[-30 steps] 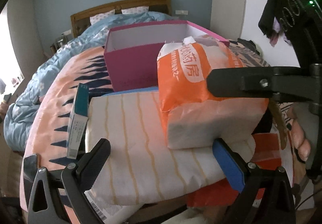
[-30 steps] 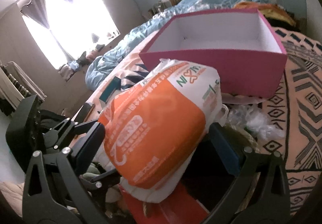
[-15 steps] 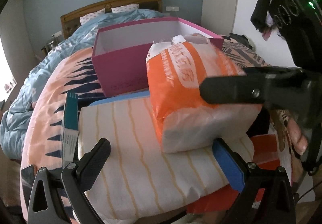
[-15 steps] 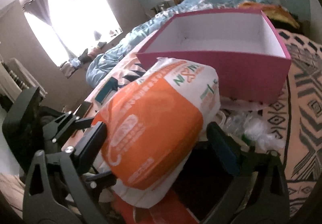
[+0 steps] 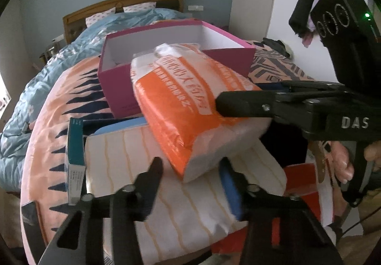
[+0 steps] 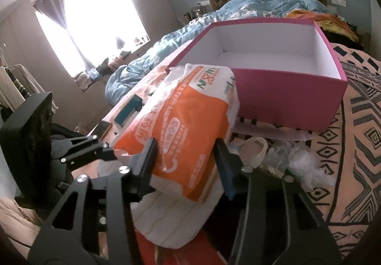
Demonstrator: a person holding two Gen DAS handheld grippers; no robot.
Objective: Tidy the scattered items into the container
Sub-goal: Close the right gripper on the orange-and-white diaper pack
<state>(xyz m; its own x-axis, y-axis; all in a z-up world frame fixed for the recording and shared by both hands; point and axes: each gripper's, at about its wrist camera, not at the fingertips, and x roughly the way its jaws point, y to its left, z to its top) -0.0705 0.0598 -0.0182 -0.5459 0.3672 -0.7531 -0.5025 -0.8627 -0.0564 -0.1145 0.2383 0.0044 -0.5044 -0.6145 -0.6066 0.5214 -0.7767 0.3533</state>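
Observation:
An orange and white plastic packet (image 5: pixel 190 107) (image 6: pixel 188 136) is held off the bed, tilted toward the open pink box (image 5: pixel 181 33) (image 6: pixel 285 88). My right gripper (image 6: pixel 185 157) is shut on the packet's near end; its finger (image 5: pixel 243 105) shows from the side in the left wrist view. My left gripper (image 5: pixel 193 179) has narrowed around the white yellow-striped bag (image 5: pixel 166 193), which lies under the packet; I cannot tell whether it grips it. The box looks empty inside.
A teal and white carton (image 5: pixel 76 145) stands left of the striped bag. A red packet (image 5: pixel 302 184) lies at the right. Crumpled clear plastic (image 6: pixel 297 162) and a white cup (image 6: pixel 254 148) lie by the box front. A blue duvet (image 5: pixel 35 88) covers the bed's left side.
My right gripper closed on the orange packet and lifted it toward the pink box. My left gripper's jaws moved much closer together over the striped bag.

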